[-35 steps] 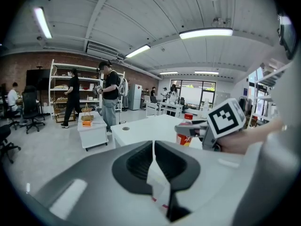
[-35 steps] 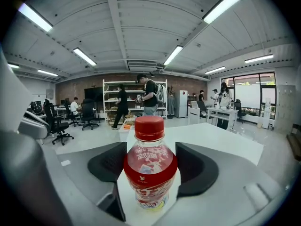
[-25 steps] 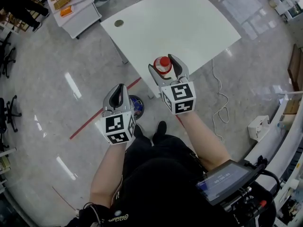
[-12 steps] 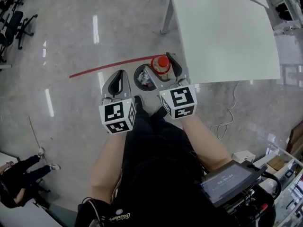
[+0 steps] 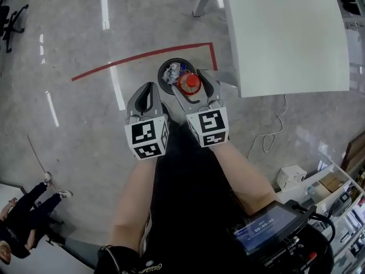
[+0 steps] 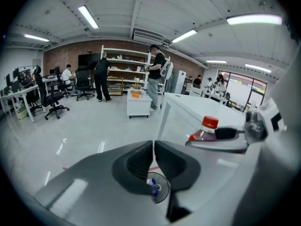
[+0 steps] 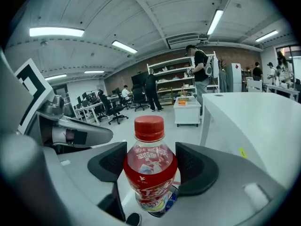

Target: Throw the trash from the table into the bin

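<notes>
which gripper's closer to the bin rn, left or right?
Right. In the head view the right gripper holds the bottle over the rim of the bin. The left gripper, jaws together and empty, sits just beside the bin.

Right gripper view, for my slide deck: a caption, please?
The right gripper clamps a red-capped bottle upright in its jaws, bin below.

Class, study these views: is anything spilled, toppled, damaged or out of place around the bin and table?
Nothing stands out. The red-capped bottle sits upright and sealed in the right tongs, above the bin, which stands upright with rubbish inside. The left tongs are shut and empty. No spill shows.
</notes>
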